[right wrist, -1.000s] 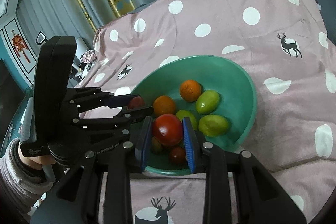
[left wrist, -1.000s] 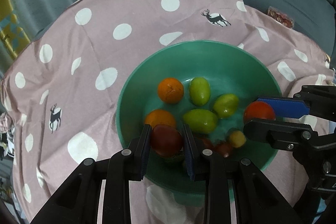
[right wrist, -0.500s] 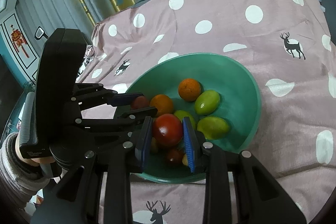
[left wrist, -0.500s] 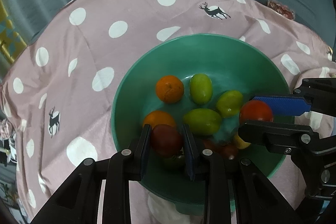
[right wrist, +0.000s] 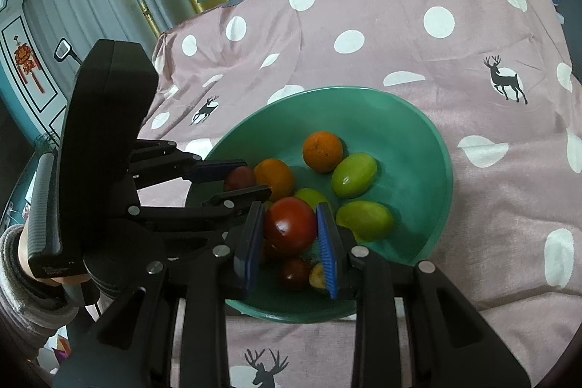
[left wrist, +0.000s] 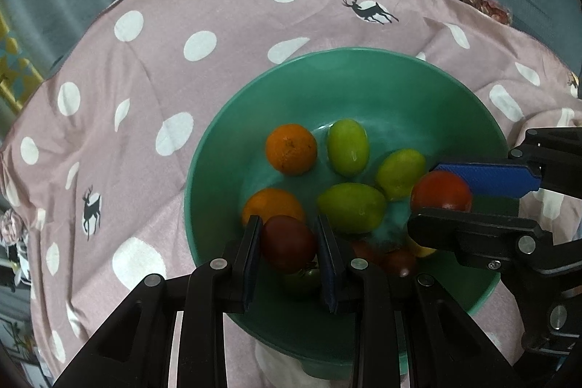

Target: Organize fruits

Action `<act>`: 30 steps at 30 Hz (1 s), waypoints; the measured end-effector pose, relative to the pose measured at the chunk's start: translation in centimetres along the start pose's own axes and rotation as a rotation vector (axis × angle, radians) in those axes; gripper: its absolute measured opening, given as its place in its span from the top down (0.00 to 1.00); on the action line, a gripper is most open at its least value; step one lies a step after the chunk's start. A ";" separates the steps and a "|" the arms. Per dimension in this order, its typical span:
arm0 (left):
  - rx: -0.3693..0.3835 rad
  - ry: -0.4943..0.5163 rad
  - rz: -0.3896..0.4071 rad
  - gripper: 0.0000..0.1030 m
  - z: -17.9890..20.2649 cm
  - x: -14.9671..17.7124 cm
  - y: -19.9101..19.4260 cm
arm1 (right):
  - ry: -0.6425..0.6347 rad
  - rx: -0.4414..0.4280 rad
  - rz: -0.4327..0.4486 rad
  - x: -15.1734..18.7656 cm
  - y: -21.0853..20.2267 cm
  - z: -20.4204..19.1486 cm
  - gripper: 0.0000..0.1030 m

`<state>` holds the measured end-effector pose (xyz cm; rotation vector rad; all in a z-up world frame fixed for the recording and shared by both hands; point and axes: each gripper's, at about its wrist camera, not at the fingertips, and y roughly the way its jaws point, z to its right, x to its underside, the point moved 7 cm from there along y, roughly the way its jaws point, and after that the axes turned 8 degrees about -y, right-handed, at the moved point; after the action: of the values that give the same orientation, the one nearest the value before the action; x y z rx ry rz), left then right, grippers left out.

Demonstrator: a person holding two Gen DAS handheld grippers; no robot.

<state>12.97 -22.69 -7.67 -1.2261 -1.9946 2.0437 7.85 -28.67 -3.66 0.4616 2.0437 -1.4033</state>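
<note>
Both grippers were working over the green bowl (left wrist: 363, 68) at once, each already loaded. The left gripper (left wrist: 289, 244) was pinching a dark red fruit (left wrist: 287, 242) just above the near side of the bowl, and the right gripper (right wrist: 291, 230) was clamped on a brighter red tomato (right wrist: 290, 223) over the bowl's near half. Down in the bowl sat two oranges (left wrist: 291, 148) toward its left side, three green fruits (left wrist: 351, 206) around the middle, and some small reddish and yellowish ones near the front wall. I'd guess these red fruits were light, smooth-skinned and a bit slippery, and soft enough to bruise, so holding across the widest part with flat pads, as both grippers did, looked right, with no extra squeeze needed. The bowl's rim curved up all around, so anything lowered in would probably roll toward the middle pile. The two grippers were near each other inside the bowl, which left little side room; the polka-dot cloth (right wrist: 400, 35) beyond the bowl's far rim was open and roomy.
</note>
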 end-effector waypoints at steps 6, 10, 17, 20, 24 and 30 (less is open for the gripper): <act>-0.001 -0.002 0.003 0.71 -0.1 -0.1 0.1 | 0.007 0.010 -0.005 0.2 0.2 0.2 0.70; -0.005 -0.007 0.006 0.71 -0.1 0.0 0.1 | 0.015 0.013 -0.003 0.2 0.2 0.3 0.69; -0.003 -0.010 0.010 0.71 0.0 -0.1 -0.1 | 0.026 0.021 0.007 0.3 -0.1 0.4 0.69; -0.006 -0.015 0.014 0.71 -0.1 -0.1 -0.3 | 0.033 0.024 0.016 0.3 -0.5 0.4 0.68; -0.011 -0.023 0.024 0.61 -0.1 -0.1 -0.9 | 0.037 0.031 0.031 0.1 -1.3 0.3 0.61; -0.007 -0.042 0.051 0.42 -0.3 -0.3 -2.5 | 0.056 0.050 0.055 -0.3 -2.8 0.2 0.42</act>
<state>12.09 -22.16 -5.34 -1.2584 -2.0109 2.1047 6.46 -29.86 -1.55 0.5809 2.0280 -1.4263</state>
